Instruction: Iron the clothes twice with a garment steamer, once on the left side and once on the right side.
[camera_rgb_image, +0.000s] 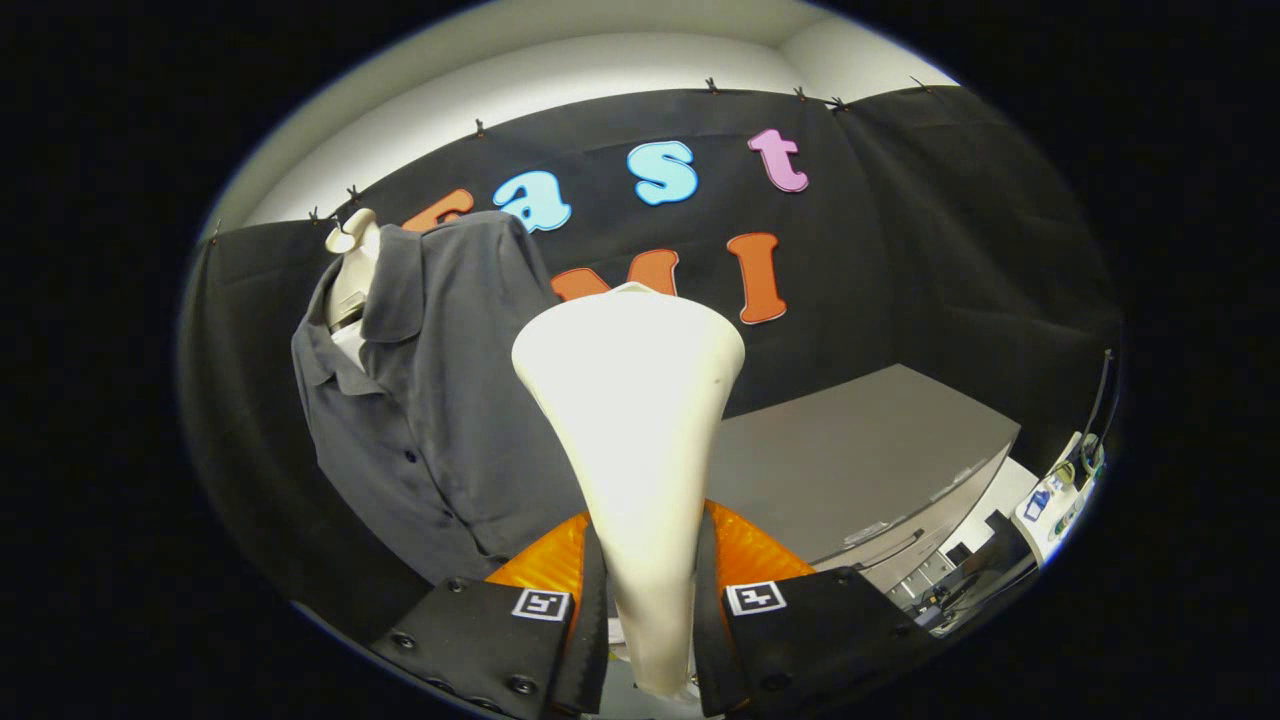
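Observation:
A cream-white garment steamer stands between my two fingers, its handle narrow at the bottom and its head flaring wide at the top. My gripper is shut on that handle, both black pads pressing its sides. A dark grey button-up shirt hangs on a white mannequin torso to the left of the steamer and beyond the fingers. The steamer's head is raised level with the shirt's chest, to the right of it and apart from it. Part of the shirt's right edge is hidden behind the steamer.
A grey table lies to the right, beyond the fingers. At the far right, past the table's edge, stands a white device with cables. The black cloth wall closes off the back.

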